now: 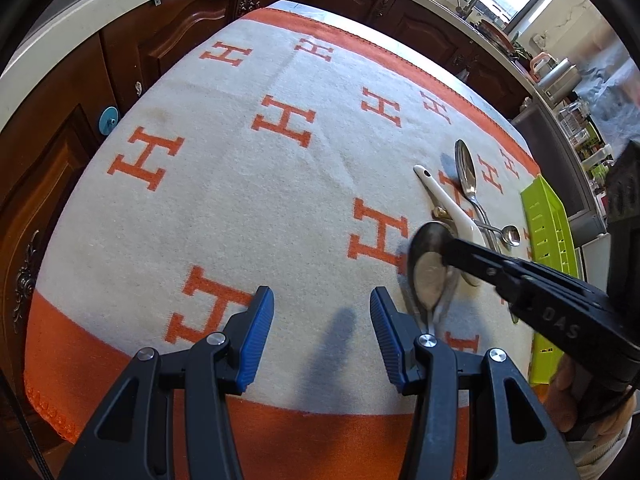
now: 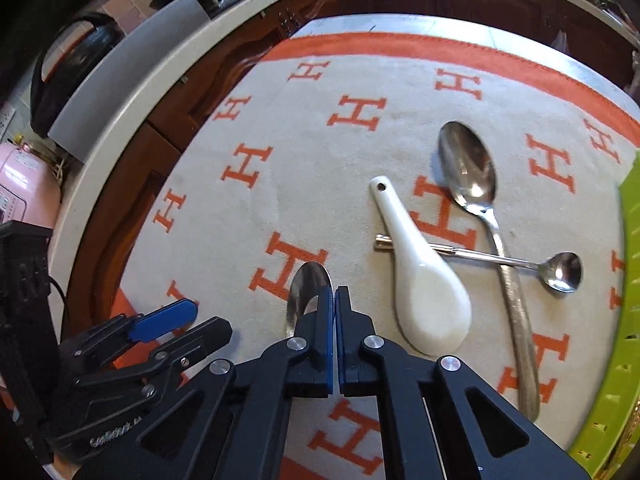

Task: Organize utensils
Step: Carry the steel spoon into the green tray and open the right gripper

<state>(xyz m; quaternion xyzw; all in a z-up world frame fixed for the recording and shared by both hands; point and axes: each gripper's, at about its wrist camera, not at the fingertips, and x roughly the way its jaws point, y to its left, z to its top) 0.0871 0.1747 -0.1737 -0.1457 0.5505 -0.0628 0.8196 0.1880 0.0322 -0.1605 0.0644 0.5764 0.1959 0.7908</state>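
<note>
While the right gripper (image 2: pixel 334 292) clenches a steel spoon (image 2: pixel 308 296) by its bowl — likely bound for the green tray (image 1: pixel 548 232) — three spoons wait on the worktop. Left gripper (image 1: pixel 322 312) hangs released, empty.

Blanket (image 1: pixel 240 200) left clear; spoon pile (image 2: pixel 460 248), green tray (image 1: pixel 550 236) right.

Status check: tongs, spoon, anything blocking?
Right tongs shut on steel spoon. Left tongs open, empty. Three spoons loose beside green tray. Nothing blocking.

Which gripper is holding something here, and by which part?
The right gripper is shut on a metal spoon, pinched at its bowl. The left gripper is open and holds nothing.
</note>
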